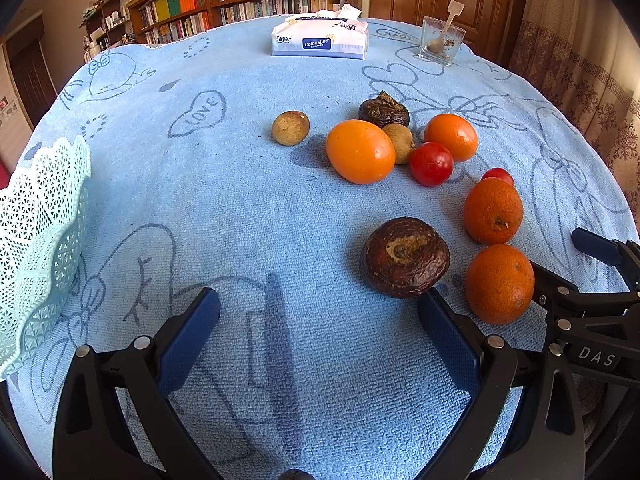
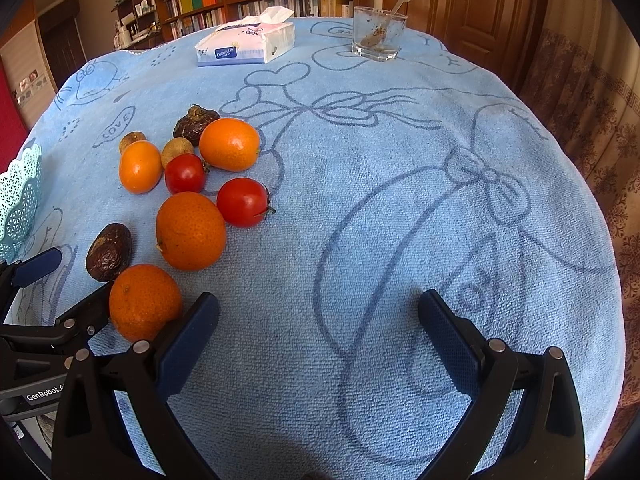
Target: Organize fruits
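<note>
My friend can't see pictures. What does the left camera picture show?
An open left hand-held gripper hovers over a blue towel scattered with small fruits: oranges, tomatoes, dark brown fruits. A mint basket sits at left.

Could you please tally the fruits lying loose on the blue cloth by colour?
Orange fruits: 4
Red tomatoes: 2
Dark brown fruits: 2
Small tan fruits: 2
Total: 10
</note>
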Motion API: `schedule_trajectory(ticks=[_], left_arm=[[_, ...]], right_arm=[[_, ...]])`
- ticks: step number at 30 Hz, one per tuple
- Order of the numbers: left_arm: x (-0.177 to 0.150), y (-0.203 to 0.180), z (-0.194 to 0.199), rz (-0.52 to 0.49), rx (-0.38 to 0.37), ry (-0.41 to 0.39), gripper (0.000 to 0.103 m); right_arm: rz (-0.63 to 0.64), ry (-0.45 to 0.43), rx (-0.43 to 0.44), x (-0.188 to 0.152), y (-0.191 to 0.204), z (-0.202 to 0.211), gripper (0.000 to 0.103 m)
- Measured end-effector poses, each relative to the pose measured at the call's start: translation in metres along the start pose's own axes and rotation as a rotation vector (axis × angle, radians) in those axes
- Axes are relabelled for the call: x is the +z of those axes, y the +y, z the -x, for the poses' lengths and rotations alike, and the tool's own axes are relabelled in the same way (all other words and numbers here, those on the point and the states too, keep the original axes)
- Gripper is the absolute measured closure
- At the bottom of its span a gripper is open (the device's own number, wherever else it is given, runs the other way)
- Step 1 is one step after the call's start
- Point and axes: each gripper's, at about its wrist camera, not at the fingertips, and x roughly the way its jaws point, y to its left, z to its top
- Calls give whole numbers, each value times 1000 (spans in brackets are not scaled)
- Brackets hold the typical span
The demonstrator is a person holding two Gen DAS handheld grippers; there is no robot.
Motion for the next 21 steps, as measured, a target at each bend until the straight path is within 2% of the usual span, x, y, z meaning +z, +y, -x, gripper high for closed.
schedule_trajectory(ticks=[16, 21], left_arm=[[-4, 3, -3, 3, -7, 3, 3], [-1, 5, -5, 0, -37, 2, 3]], right_arm=[[4, 7, 18, 3, -4, -2, 5], [31, 21, 12, 4, -3, -2, 5]])
